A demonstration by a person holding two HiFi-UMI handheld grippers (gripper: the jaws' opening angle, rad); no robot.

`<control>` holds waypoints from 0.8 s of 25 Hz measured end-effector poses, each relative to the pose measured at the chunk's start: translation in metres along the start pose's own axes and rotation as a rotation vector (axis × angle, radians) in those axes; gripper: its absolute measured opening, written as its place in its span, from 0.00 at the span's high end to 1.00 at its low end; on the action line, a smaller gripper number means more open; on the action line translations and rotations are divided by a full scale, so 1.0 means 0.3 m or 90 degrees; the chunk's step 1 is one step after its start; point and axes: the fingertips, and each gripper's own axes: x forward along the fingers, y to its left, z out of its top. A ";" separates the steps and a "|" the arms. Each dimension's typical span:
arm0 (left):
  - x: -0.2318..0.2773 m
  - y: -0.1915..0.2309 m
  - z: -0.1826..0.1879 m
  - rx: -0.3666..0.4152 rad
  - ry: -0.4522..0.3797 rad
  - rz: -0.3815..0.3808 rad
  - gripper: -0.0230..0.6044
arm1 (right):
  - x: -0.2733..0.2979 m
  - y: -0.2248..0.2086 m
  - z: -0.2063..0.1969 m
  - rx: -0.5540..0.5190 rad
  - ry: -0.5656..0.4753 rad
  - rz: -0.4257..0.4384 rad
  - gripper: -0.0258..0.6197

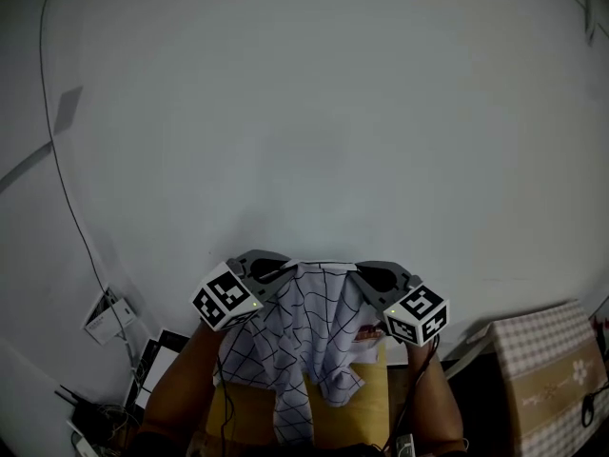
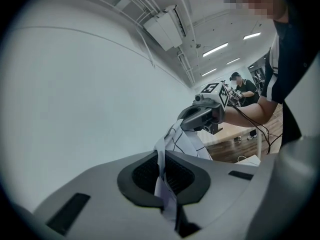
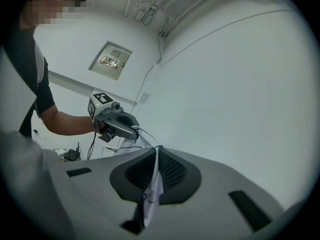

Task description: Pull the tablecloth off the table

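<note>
The tablecloth (image 1: 309, 341), white with a thin black grid, hangs bunched between my two grippers in the head view, in front of a white wall. My left gripper (image 1: 284, 268) is shut on its upper left edge and my right gripper (image 1: 362, 274) on its upper right edge. In the left gripper view a strip of the tablecloth (image 2: 186, 141) runs out of the closed left gripper (image 2: 162, 176) toward the right gripper (image 2: 202, 118). The right gripper view shows the right gripper (image 3: 154, 176) pinching a fold of the tablecloth (image 3: 151, 196), with the left gripper (image 3: 120, 124) beyond.
A tan surface (image 1: 366, 412) lies below the hanging cloth. A box covered in checked fabric (image 1: 547, 369) stands at the lower right. Cables and small devices (image 1: 105, 317) lie at the lower left. A grey panel (image 3: 111, 60) is on the wall. A person (image 2: 240, 86) stands far off.
</note>
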 end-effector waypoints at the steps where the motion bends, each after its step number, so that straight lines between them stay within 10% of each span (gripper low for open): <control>1: -0.001 0.008 0.022 0.009 -0.005 0.002 0.93 | -0.006 -0.008 0.020 -0.006 -0.005 -0.004 0.93; 20: -0.020 0.099 0.339 0.073 -0.098 0.031 0.93 | -0.093 -0.106 0.291 -0.070 -0.082 -0.048 0.93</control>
